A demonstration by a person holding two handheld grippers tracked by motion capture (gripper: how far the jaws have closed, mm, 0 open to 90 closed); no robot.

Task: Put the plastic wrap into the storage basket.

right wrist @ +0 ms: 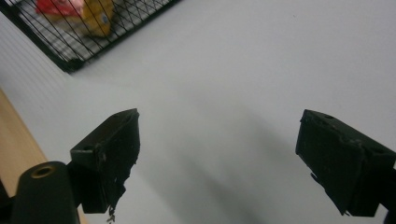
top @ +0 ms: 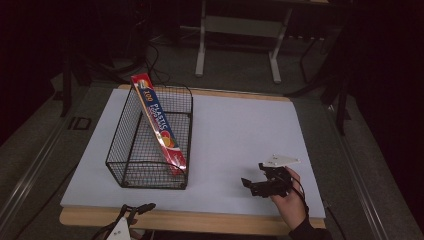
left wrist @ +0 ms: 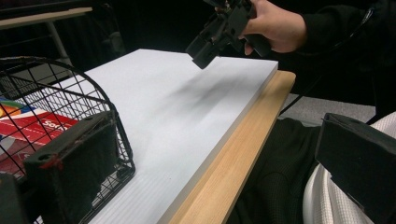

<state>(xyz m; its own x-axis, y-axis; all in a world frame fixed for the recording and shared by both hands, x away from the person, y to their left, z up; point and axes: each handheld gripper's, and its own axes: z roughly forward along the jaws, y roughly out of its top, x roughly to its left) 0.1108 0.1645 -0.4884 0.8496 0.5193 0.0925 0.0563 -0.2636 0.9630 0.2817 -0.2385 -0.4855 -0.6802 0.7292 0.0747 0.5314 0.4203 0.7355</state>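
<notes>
The long red-and-blue plastic-wrap box [top: 159, 122] leans in the black wire basket [top: 131, 172], its length running from the near right corner up over the far rim. The left gripper [top: 136, 210] sits closer, the right gripper [top: 254, 186] farther right; both stand with jaws apart, empty.

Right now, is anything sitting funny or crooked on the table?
Yes. The long red and blue box is not lying flat in the black wire basket. It leans on a slant, its low end down in the basket and its top end poking up over the far rim.
</notes>
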